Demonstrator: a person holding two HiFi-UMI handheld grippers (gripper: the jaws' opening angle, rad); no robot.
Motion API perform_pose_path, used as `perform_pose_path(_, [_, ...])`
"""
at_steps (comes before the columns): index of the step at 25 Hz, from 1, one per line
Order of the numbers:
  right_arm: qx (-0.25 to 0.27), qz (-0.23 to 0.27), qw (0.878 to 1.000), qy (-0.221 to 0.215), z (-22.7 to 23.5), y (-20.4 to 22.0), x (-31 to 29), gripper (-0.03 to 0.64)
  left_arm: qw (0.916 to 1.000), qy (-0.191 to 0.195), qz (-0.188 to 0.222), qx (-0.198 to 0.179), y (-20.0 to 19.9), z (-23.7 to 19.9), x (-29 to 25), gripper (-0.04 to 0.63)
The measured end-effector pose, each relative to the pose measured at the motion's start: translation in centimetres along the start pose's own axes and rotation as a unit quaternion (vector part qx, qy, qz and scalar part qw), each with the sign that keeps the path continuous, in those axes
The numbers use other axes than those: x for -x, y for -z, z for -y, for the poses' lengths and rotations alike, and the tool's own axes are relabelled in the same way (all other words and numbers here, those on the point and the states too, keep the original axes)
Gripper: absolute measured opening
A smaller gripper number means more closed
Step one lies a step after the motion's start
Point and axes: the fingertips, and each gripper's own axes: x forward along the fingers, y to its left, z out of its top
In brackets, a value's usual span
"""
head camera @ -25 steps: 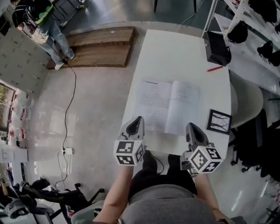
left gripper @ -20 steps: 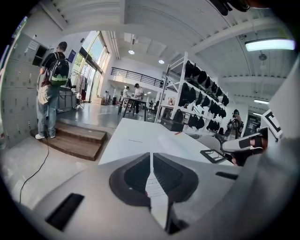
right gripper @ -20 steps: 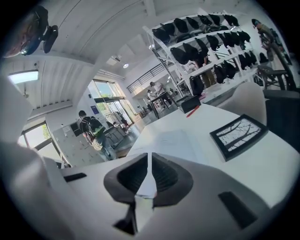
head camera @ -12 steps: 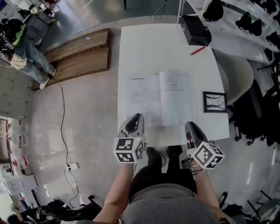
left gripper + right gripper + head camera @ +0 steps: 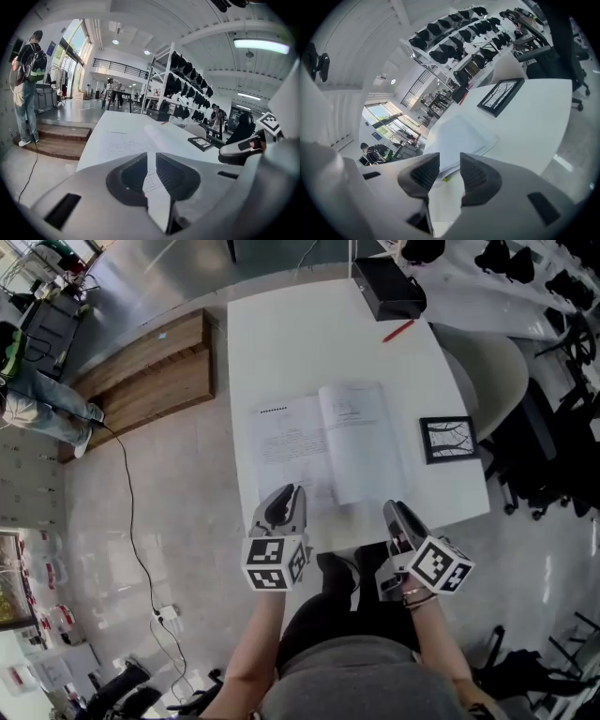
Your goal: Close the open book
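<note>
An open book lies flat on the white table, its pages facing up. My left gripper hovers at the near edge of the left page, jaws a narrow gap apart with nothing in them. In the left gripper view the book shows beyond the left gripper. My right gripper is off the book's near right corner, by the table's front edge. Its jaws have just been opening and hold nothing. The right gripper view shows the book ahead of the right gripper.
A framed picture lies right of the book. A black box and a red pen sit at the table's far end. A wooden platform and a standing person are far left; chairs and shelves are right.
Both grippers have come down closer to the book's near edge. The right gripper has rolled, and the head view has swung so the table sits more to the left.
</note>
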Motion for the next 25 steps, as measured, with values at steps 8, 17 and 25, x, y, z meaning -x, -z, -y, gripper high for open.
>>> perform_pose_path(8, [-0.063, -0.023, 0.998, -0.010, 0.3, 2.0, -1.2, 0.184, 0.9997, 0.011, -0.015, -0.014, 0.5, 0.1, -0.5, 0.051])
perform_pose_path(17, [-0.129, -0.020, 0.991, -0.017, 0.8, 2.7, -2.4, 0.212, 0.9989, 0.018, -0.032, -0.028, 1.2, -0.1, -1.1, 0.052])
perform_pose_path(25, [-0.160, -0.009, 0.987, -0.022, 1.0, 2.3, -3.3, 0.238, 0.9990, 0.018, -0.033, -0.025, 0.8, -0.6, -1.7, 0.052])
